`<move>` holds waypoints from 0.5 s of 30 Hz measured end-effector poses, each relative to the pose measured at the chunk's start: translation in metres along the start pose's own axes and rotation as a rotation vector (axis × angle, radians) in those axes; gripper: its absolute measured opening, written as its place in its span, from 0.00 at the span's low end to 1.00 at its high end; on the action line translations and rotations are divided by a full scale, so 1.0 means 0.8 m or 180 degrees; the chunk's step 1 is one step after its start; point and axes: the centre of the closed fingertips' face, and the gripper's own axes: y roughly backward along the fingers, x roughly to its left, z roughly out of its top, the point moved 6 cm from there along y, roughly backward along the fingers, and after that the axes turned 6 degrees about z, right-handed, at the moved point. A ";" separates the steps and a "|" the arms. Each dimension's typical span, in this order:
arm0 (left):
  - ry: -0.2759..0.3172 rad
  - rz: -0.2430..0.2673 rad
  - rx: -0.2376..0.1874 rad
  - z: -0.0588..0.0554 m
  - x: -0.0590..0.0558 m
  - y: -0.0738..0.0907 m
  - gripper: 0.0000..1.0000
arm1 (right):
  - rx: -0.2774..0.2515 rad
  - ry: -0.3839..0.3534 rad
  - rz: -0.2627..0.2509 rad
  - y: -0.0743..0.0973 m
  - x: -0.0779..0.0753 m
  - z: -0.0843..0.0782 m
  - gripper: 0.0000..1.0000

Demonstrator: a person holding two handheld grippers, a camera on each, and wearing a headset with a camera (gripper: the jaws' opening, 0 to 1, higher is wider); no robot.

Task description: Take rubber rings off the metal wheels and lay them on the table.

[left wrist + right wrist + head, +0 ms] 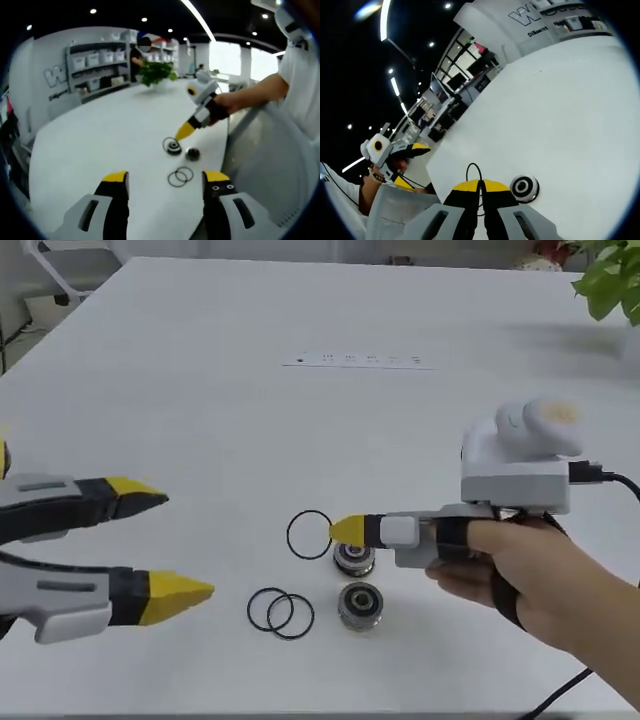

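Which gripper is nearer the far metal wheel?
Right. The right gripper, shut on a rubber ring, sits at the far wheel; the left gripper is open, well away to its left.

Bench [300, 420] middle and far area: open. A flat marked strip [358, 361] lies toward the far edge, and a plant [610, 280] overhangs the far right corner. Near the front edge cluster the far wheel [352, 560], near wheel [360, 602], ring pair [291, 611] and single ring [289, 536]. The right gripper [340, 531], clamped on the single ring, blocks approach from the right. The left gripper [188, 545], jaws apart, stands front left, with bare surface between it and the cluster.
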 end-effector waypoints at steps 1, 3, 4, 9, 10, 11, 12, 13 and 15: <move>0.0021 0.0014 0.0005 -0.003 -0.001 0.002 0.60 | 0.0041 0.0017 0.0008 -0.002 0.001 -0.002 0.00; 0.0065 0.0033 0.0012 -0.009 -0.004 0.006 0.60 | 0.0140 0.0076 0.0009 -0.006 0.003 -0.008 0.00; 0.0091 0.0044 0.0019 -0.012 -0.006 0.007 0.60 | 0.0198 0.0110 0.0015 -0.008 0.005 -0.012 0.00; 0.0174 0.0048 0.0056 -0.024 -0.014 0.008 0.60 | 0.0402 0.0184 0.0065 -0.016 0.011 -0.027 0.00; 0.0185 0.0047 0.0060 -0.026 -0.016 0.008 0.60 | 0.0449 0.0189 0.0091 -0.019 0.013 -0.030 0.00; 0.0204 0.0048 0.0067 -0.029 -0.018 0.007 0.60 | 0.0477 0.0198 0.0098 -0.020 0.014 -0.032 0.00; 0.0219 0.0051 0.0072 -0.031 -0.019 0.007 0.60 | 0.0521 0.0223 0.0107 -0.022 0.014 -0.035 0.00; 0.0234 0.0053 0.0078 -0.033 -0.021 0.006 0.60 | 0.0550 0.0236 0.0112 -0.023 0.014 -0.037 0.00; 0.0258 0.0040 0.0096 -0.034 -0.023 0.006 0.60 | 0.0627 0.0276 0.0123 -0.025 0.012 -0.041 0.00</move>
